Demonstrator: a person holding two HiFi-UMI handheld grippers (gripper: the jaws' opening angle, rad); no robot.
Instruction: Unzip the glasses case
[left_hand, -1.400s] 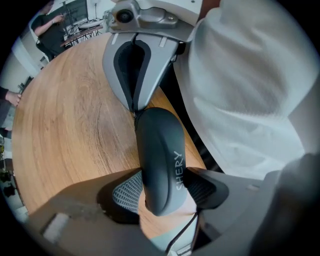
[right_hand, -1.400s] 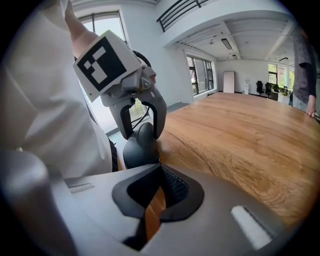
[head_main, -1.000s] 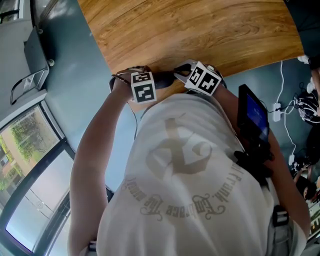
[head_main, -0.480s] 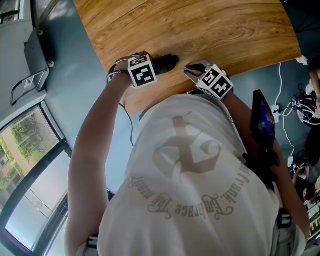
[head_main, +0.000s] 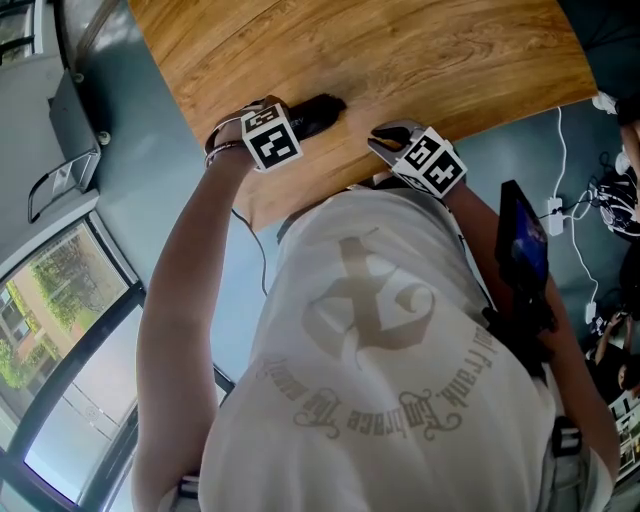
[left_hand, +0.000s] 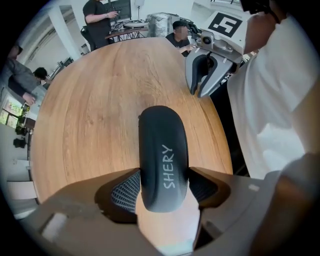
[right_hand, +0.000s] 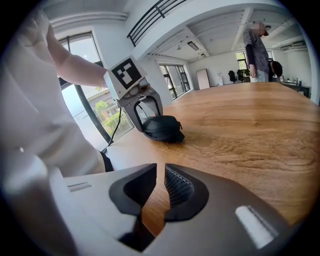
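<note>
A black glasses case (head_main: 318, 112) marked SHERY lies on the wooden table (head_main: 420, 50) near its front edge. My left gripper (head_main: 300, 120) points straight down over it. In the left gripper view the case (left_hand: 162, 155) fills the gap between the pads, and both still touch its sides as the jaws are opening. My right gripper (head_main: 385, 135) hovers low over the wood to the right of the case, apart from it. Its jaws (right_hand: 161, 187) stand almost together with nothing between them. From the right gripper view the case (right_hand: 161, 127) sits under the left gripper (right_hand: 147, 112).
The curved table edge (head_main: 300, 205) runs just below both grippers, with grey floor beyond. A black phone (head_main: 525, 250) hangs at the person's right arm. Cables and a plug (head_main: 553, 212) lie on the floor at right. People (right_hand: 257, 50) stand at the table's far end.
The left gripper and the case have slid left and farther onto the table. The right gripper has drawn off to the right, so the two stand wider apart.
</note>
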